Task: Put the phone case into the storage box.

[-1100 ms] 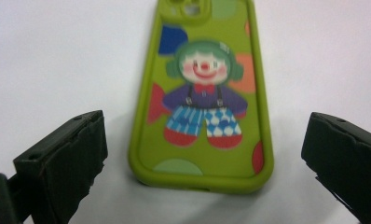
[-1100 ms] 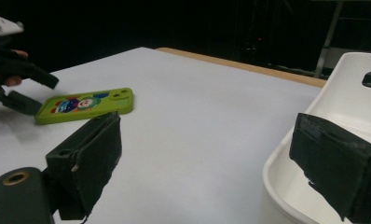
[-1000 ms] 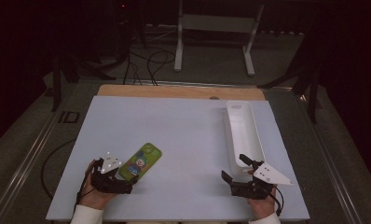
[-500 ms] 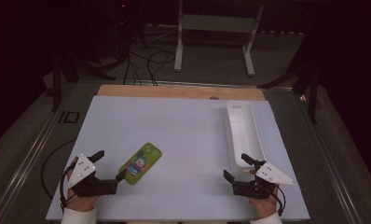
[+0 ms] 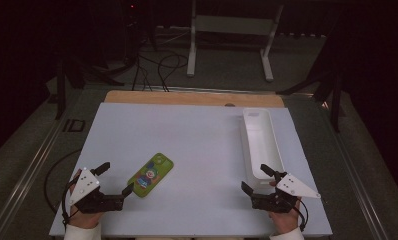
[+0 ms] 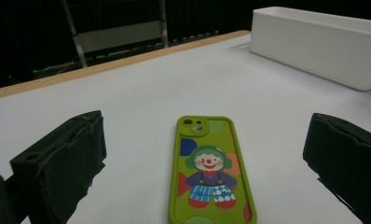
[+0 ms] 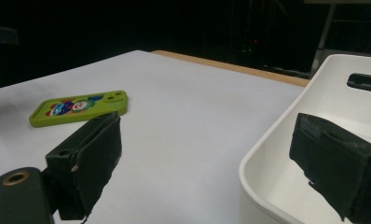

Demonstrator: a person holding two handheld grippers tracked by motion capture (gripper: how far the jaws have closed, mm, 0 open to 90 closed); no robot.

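A green phone case point(image 5: 150, 174) with a cartoon clown on it lies flat on the white table point(image 5: 187, 145), left of centre; it also lies ahead in the left gripper view point(image 6: 209, 172) and far off in the right gripper view point(image 7: 79, 108). My left gripper point(image 5: 116, 179) is open, just behind the case's near end, its jaws spread wider than the case and holding nothing. A long white bin point(image 5: 261, 142) stands at the right. My right gripper point(image 5: 257, 180) is open at the bin's near end, one jaw over the bin's inside point(image 7: 323, 140), the other over the table.
A wooden strip point(image 5: 187, 98) runs along the table's far edge. Beyond it are a metal stand point(image 5: 227, 40) and cables on a dark floor. The table's front edge lies just below both hands.
My left gripper has pulled back left and toward the person, off the phone case, which now lies free on the table. The right gripper has barely moved.
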